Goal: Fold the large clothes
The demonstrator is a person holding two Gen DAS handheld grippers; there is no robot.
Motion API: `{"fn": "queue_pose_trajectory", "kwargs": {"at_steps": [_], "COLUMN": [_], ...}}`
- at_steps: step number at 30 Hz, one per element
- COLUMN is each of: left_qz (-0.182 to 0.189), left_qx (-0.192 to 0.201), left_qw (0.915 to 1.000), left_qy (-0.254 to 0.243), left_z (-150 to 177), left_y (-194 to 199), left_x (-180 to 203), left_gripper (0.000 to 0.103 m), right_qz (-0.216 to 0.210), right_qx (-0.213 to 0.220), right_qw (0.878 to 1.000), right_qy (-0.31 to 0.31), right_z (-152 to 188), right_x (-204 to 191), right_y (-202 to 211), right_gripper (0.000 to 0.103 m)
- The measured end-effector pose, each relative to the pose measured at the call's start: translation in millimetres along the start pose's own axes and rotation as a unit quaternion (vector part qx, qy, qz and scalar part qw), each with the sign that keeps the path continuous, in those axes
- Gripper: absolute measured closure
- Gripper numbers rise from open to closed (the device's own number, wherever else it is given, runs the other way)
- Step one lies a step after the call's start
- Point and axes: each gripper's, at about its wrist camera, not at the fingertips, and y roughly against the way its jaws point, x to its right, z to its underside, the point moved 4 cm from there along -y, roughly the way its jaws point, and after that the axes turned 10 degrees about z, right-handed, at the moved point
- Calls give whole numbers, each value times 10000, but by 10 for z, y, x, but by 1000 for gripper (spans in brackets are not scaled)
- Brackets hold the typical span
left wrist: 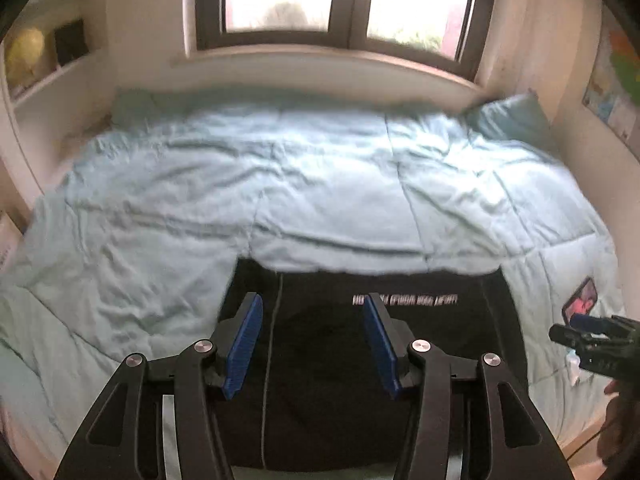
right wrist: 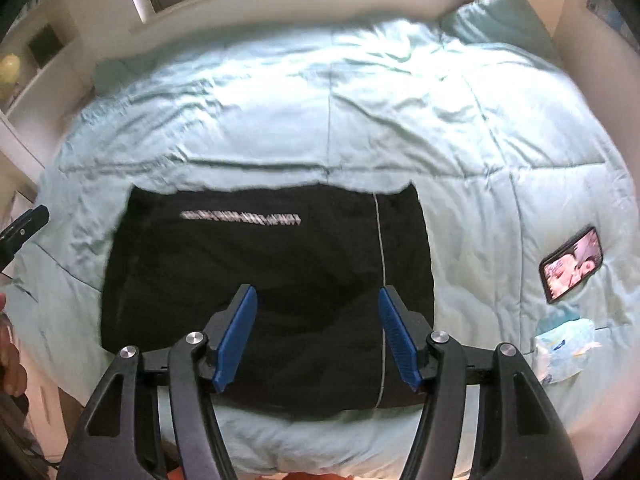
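- The black folded garment with white lettering (right wrist: pixel 264 292) is laid flat at lower centre of the frame, on the pale-blue quilted bedspread (right wrist: pixel 360 112), giving a broad folding surface.
- The left gripper (left wrist: pixel 312 344) and right gripper (right wrist: pixel 316 336) are held wide apart above it, nothing gripped, seemingly ready for a next fold.
- A lit smartphone (right wrist: pixel 572 266) is seen at right, kept clear.

Spread right tongs (right wrist: pixel 316 336) above folded black garment (right wrist: pixel 264 280), phone (right wrist: pixel 571 265) right

Both wrist views look down close over the bed (left wrist: pixel 200 184) toward the window (left wrist: pixel 344 0), sharing the black garment (right wrist: pixel 260 280).
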Motion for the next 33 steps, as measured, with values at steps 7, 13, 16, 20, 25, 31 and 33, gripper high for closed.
{"fn": "queue_pose_trajectory", "kwargs": {"at_steps": [7,13,16,20,25,31,33], "left_qz": [-610,-665,-568,-563,-509,-509,-529], "left_qx": [460,601,532,365,12,-180,-192], "left_qw": [9965,9955,9966,9974,9983,9978,9975], "left_qy": [-346,-308,-281,-255,-297,-387,-429], "left_z": [-383,-457,-425,-350,-204,-131,-132], "left_y": [574,896,929,853,643,493,476], "left_x": [161,249,280,294,308,321,321], "left_gripper": [43,35,35,35,35,35,35], "right_qz": [25,280,235,155,157,170,158], "right_qx": [495,871,913,827,568,286,231], "right_qw": [9987,9952,9950,9959,9977,9988,9990], "right_qy": [129,344,341,333,340,346,340], "right_z": [-170,-302,-354,-383,-371,-355,-352], "right_x": [-204,-299,-340,-393,-433,-451,-468], "right_y": [647,983,1049,976,778,573,530], "right_gripper": [26,24,24,24,24,24,24]}}
